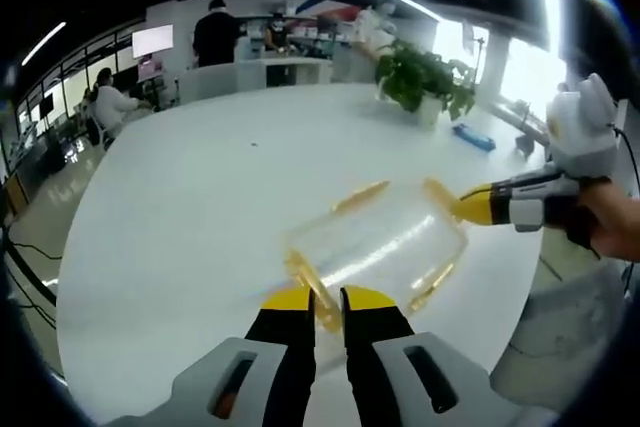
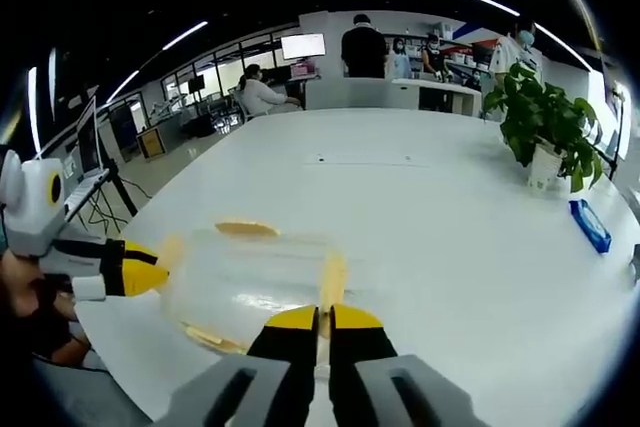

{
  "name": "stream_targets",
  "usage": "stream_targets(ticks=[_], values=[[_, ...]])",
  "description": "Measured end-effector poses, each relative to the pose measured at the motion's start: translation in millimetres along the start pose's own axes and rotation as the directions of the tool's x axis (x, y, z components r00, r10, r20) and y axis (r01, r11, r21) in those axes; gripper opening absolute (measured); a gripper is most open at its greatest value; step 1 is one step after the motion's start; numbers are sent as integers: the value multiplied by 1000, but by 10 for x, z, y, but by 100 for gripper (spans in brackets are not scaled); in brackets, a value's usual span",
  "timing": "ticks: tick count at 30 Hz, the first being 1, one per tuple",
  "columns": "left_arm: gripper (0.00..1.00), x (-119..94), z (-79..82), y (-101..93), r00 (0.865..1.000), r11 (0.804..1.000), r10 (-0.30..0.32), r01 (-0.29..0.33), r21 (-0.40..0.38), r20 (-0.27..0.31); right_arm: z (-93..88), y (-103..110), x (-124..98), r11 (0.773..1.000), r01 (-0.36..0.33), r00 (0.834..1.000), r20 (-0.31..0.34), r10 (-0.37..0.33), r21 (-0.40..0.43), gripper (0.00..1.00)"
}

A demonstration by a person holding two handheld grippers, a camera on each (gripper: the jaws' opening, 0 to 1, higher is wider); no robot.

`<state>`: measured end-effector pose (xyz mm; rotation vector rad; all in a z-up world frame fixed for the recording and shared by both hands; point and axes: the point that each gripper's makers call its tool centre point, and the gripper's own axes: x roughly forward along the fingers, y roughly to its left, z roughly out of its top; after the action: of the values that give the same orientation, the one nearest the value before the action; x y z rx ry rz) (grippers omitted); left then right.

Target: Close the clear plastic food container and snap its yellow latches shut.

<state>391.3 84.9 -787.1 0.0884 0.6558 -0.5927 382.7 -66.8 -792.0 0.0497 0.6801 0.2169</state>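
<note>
Left gripper view: both grippers' fingers clamped on clear container's [image 1: 380,247] yellow latches [image 1: 312,285].

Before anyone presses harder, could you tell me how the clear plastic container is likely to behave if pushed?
The clear container looks empty, so probably light and apt to slide on the smooth white table. Its thin walls may flex. Grippers at opposite ends, left and right, should steady it.

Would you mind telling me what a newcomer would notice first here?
The clear food container with yellow latches lies near the edge of the white table, with the left gripper and the right gripper closing in from opposite ends. A potted plant stands farther back.
</note>
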Motion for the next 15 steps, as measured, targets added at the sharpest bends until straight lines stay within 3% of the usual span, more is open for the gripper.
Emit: stream_targets(ticks=[15], values=[[6, 85, 17, -122, 1000, 999, -25, 25, -30, -5, -21, -165, 3, 1000, 13, 1000, -20, -13, 10, 0]])
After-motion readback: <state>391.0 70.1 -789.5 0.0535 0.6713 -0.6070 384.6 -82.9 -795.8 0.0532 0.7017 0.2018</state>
